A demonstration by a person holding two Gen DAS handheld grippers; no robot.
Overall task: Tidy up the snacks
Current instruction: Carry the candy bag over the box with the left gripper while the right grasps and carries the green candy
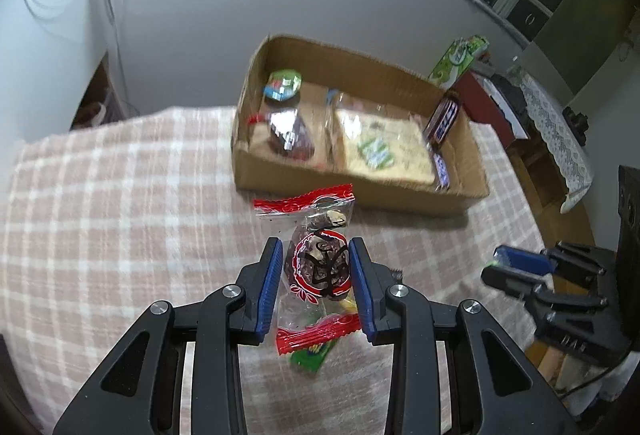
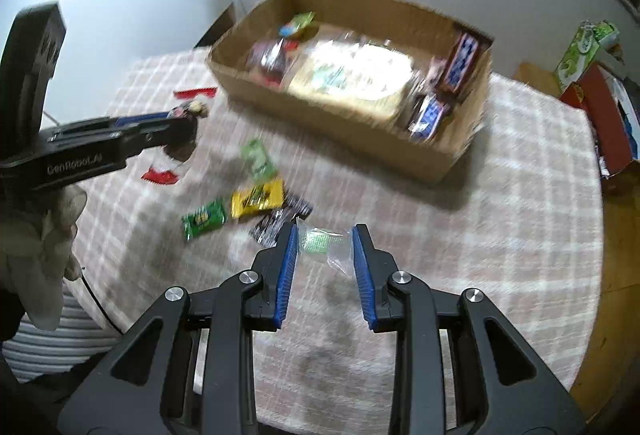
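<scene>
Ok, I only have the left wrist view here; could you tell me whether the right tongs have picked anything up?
Observer: Yes, the right tongs are closed on a small clear packet with green print.
Operator: Thank you. How many loose snacks lie on the table outside the box?
Observer: Four: a green packet, a yellow packet, a black packet and a pale green packet, all on the cloth in front of the cardboard box.
</scene>
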